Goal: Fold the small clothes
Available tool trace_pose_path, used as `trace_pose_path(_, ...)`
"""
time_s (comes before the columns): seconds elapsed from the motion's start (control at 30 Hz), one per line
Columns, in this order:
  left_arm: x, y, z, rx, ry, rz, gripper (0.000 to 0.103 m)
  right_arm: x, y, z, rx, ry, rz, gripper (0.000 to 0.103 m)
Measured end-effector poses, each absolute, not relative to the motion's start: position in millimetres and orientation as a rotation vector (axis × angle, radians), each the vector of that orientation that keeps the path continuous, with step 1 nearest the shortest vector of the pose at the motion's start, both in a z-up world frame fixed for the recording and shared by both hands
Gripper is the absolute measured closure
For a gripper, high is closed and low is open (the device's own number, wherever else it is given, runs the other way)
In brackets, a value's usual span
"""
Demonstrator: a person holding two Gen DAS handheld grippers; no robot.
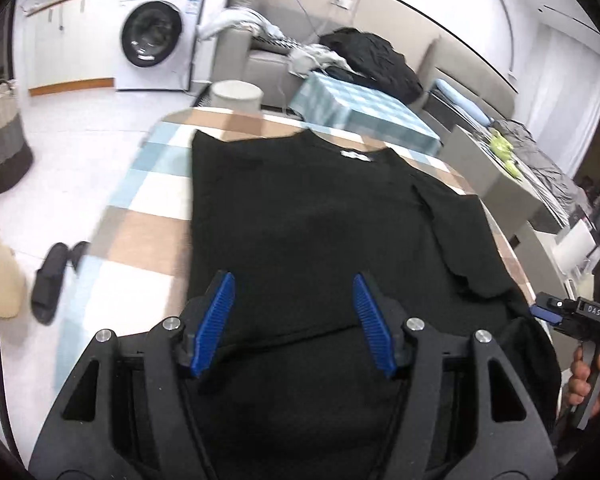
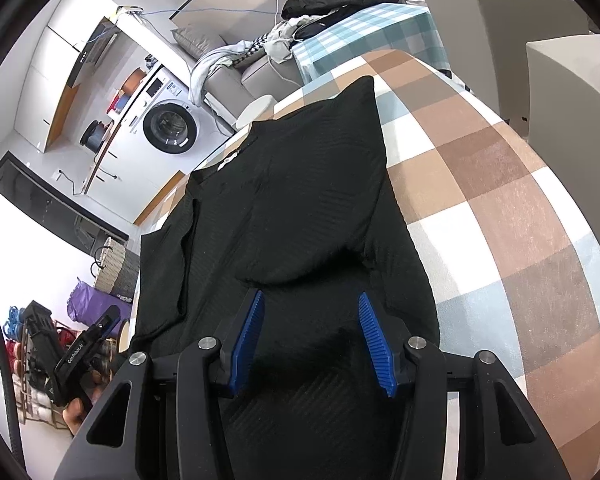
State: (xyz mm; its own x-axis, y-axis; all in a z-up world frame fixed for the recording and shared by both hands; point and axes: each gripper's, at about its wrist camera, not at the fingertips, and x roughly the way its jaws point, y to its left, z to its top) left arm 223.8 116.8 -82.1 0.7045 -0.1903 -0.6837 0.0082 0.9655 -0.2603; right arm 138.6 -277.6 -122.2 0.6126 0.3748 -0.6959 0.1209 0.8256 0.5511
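A black T-shirt (image 1: pixel 308 216) lies flat on the checked tablecloth (image 1: pixel 140 232), collar with a white label at the far end, both sleeves folded inward over the body. My left gripper (image 1: pixel 294 282) is open and empty above the shirt's near hem. In the right wrist view the same shirt (image 2: pixel 300 200) runs away from me, and my right gripper (image 2: pixel 310 300) is open and empty over its near end. The right gripper also shows in the left wrist view (image 1: pixel 556 312) at the shirt's right edge. The left gripper shows in the right wrist view (image 2: pixel 96 336) beyond the shirt's left edge.
A second table with a blue checked cloth (image 1: pixel 360 112) and a black jacket (image 1: pixel 376 60) stands behind. A white stool (image 1: pixel 236 96), a washing machine (image 1: pixel 160 36), slippers (image 1: pixel 56 276) and a basket (image 1: pixel 0 140) are on the floor to the left. Grey cabinets (image 2: pixel 572 92) stand right.
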Motion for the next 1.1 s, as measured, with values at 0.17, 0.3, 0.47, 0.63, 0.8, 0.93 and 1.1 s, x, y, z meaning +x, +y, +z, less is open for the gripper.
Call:
trace_pose_path(0.17, 162.8, 147.3, -80.6, -0.217, 0.759, -0.009, 0.031, 124.2, -286.0, -113.5, 0.531, 0.903, 0.155, 0.039)
trace_pose_path(0.3, 125.8, 167.1, -94.1, -0.202, 0.799, 0.055, 0.026, 99.8, -296.2, -111.0, 0.46, 0.899, 0.157, 0.037)
trace_pose_path(0.47, 95.4, 184.0, -116.8, -0.189, 0.863, 0.11, 0.026, 65.6, -298.6, -127.4, 0.431, 0.952, 0.22, 0.036)
trace_pose_path(0.63, 78.5, 195.6, -135.0, -0.207, 0.897, 0.129, 0.026, 52.9, -280.5, -141.3, 0.353, 0.982, 0.306, 0.048)
trace_pose_path(0.8, 74.3, 192.1, -134.4, -0.204, 0.89, 0.118, 0.026, 57.1, -313.0, -144.6, 0.357, 0.969, 0.036, 0.052)
trace_pose_path(0.93, 78.1, 188.0, -135.1, -0.201, 0.907, 0.102, 0.026, 47.4, -331.9, -143.5, 0.41, 0.96, 0.037, 0.052)
trace_pose_path(1.1, 85.7, 182.1, -141.9, -0.198, 0.942, 0.077, 0.026, 40.3, -320.5, -149.8, 0.436, 0.98, 0.214, 0.049)
